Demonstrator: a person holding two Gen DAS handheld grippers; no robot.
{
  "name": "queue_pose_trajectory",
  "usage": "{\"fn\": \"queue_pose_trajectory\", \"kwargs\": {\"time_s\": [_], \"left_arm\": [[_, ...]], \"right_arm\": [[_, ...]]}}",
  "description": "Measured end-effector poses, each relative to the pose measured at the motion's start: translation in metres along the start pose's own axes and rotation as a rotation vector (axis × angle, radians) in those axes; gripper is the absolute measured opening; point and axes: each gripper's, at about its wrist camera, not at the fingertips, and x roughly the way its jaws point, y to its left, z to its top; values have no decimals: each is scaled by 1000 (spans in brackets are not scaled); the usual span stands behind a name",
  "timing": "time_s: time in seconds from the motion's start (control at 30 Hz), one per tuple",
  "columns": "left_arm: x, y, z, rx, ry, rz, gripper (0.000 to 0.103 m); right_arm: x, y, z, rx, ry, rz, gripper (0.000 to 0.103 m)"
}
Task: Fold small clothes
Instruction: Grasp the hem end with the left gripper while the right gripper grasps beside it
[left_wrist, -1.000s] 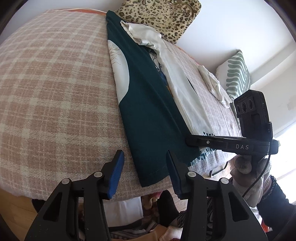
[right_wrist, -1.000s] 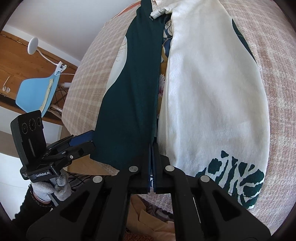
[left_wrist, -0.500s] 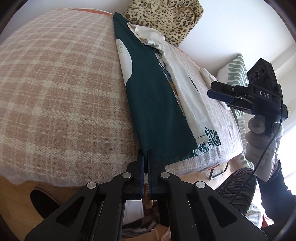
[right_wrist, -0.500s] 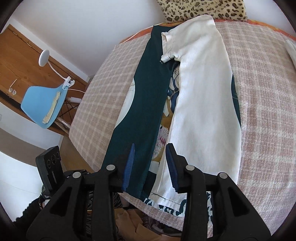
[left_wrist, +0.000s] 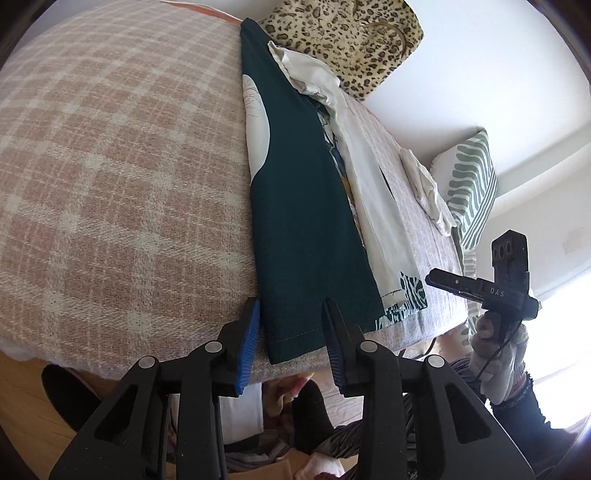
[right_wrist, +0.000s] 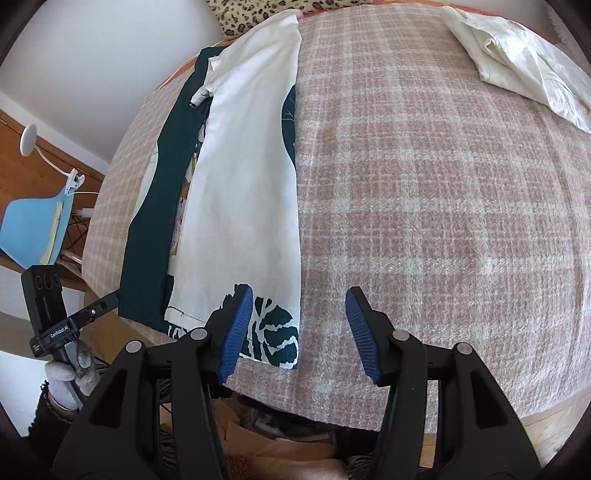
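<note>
A small shirt, dark green outside (left_wrist: 306, 221) and white inside (right_wrist: 243, 192), lies lengthwise on the pink plaid cover (left_wrist: 110, 184), both long sides folded in toward the middle. My left gripper (left_wrist: 291, 332) is open, its fingers on either side of the green hem corner at the near edge. My right gripper (right_wrist: 299, 328) is open and empty at the near edge, its left finger (right_wrist: 236, 332) over the shirt's leaf-print hem (right_wrist: 273, 332). It also shows at the right of the left wrist view (left_wrist: 476, 286).
A crumpled white garment (right_wrist: 517, 62) lies at the far right of the cover. A leopard-print bag (left_wrist: 343, 37) and a green striped pillow (left_wrist: 469, 184) stand at the far end. A blue chair (right_wrist: 33, 225) and lamp are beside the bed at left.
My left gripper shut at the green hem and has opened again, astride the hem. My right gripper let go, opened wide and moved right to the leaf-print hem.
</note>
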Motion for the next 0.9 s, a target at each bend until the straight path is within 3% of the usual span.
{"fn": "queue_pose_trajectory", "kwargs": {"time_s": [0.13, 0.17, 0.2, 0.23, 0.3, 0.43, 0.5, 0.57, 0.6, 0.7, 0.73, 0.83, 0.9], "left_arm": [[6, -5, 1, 16, 0, -4, 28], [7, -6, 1, 22, 0, 9, 26], [8, -7, 0, 33, 0, 20, 9], [9, -8, -1, 41, 3, 29, 0], [5, -8, -4, 54, -17, 53, 0], [1, 1, -3, 24, -33, 41, 0], [3, 7, -2, -11, -14, 17, 12], [3, 10, 0, -48, 0, -23, 19], [3, 8, 0, -45, 3, -32, 25], [5, -2, -1, 6, 11, -7, 27], [6, -3, -1, 13, 11, -14, 27], [8, -6, -2, 30, 13, -19, 23], [8, -7, -2, 48, 10, -5, 20]], "right_arm": [[14, 10, -14, -42, 39, 9, 51], [15, 15, -17, -74, 17, -22, 34], [17, 19, -18, -107, 21, -38, 15], [18, 19, -18, -106, 32, -35, 4], [13, 14, -18, -77, 11, -33, 4], [2, 9, -19, -69, -5, 45, 4], [-1, 9, -19, -62, -3, 78, 10], [0, 6, -17, -50, -6, 66, 48], [1, 3, -17, -40, -14, 65, 54], [11, -5, -15, -12, 12, 98, 55], [11, -3, -15, -21, -2, 90, 52], [16, 1, -15, -48, 27, 61, 4], [13, -3, -17, -27, 7, 61, 3]]}}
